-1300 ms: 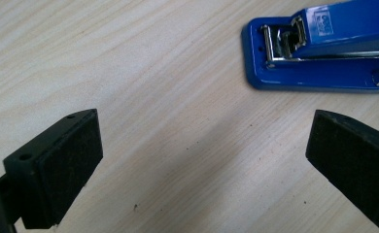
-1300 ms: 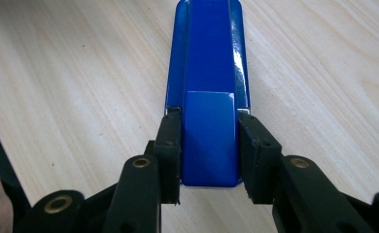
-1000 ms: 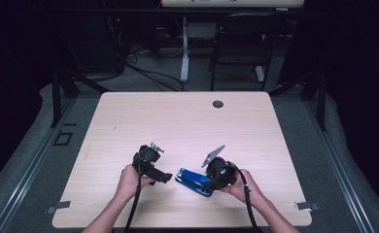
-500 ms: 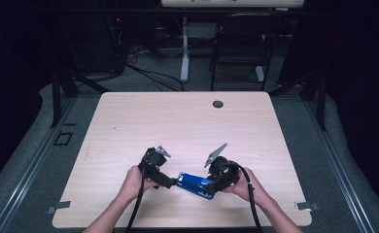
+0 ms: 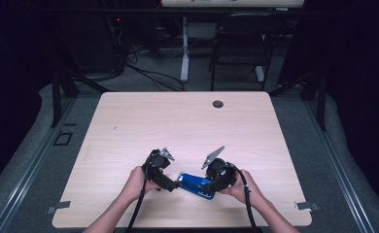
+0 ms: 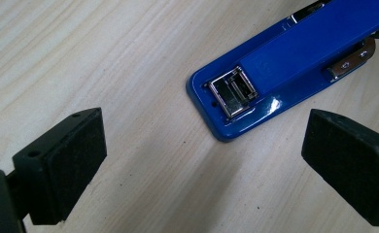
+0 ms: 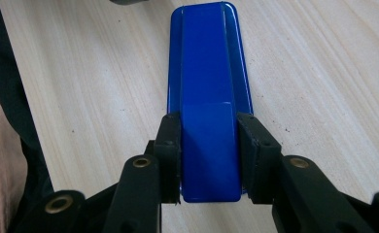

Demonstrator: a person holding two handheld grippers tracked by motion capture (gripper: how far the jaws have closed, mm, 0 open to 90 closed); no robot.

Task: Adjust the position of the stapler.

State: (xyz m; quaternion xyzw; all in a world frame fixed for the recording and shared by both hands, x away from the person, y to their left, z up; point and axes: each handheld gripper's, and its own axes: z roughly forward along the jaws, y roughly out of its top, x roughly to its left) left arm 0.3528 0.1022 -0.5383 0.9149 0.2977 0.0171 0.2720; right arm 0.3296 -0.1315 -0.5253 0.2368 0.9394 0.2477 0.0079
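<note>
One blue stapler (image 5: pixel 195 183), two grippers at a wooden table (image 5: pixel 187 121).
The right gripper (image 7: pixel 209 155) clamps the stapler's rear after closing further; the left gripper (image 6: pixel 197 150) hangs wide at its front.

Stapler (image 7: pixel 210 97): glossy blue, silver metal anvil plate. Beneath it, table (image 5: pixel 178 121): pale wood grain. Gripper pads (image 6: pixel 76 160): matte black.

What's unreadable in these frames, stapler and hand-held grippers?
- Stapler: rear end cut off by the left gripper view's top-right edge.
- Stapler's underside: hidden against the table in each view.
- Right hand-held gripper: pad faces hidden by the stapler's sides, right gripper view.
- Small dark round thing: too small to identify, high view.
</note>
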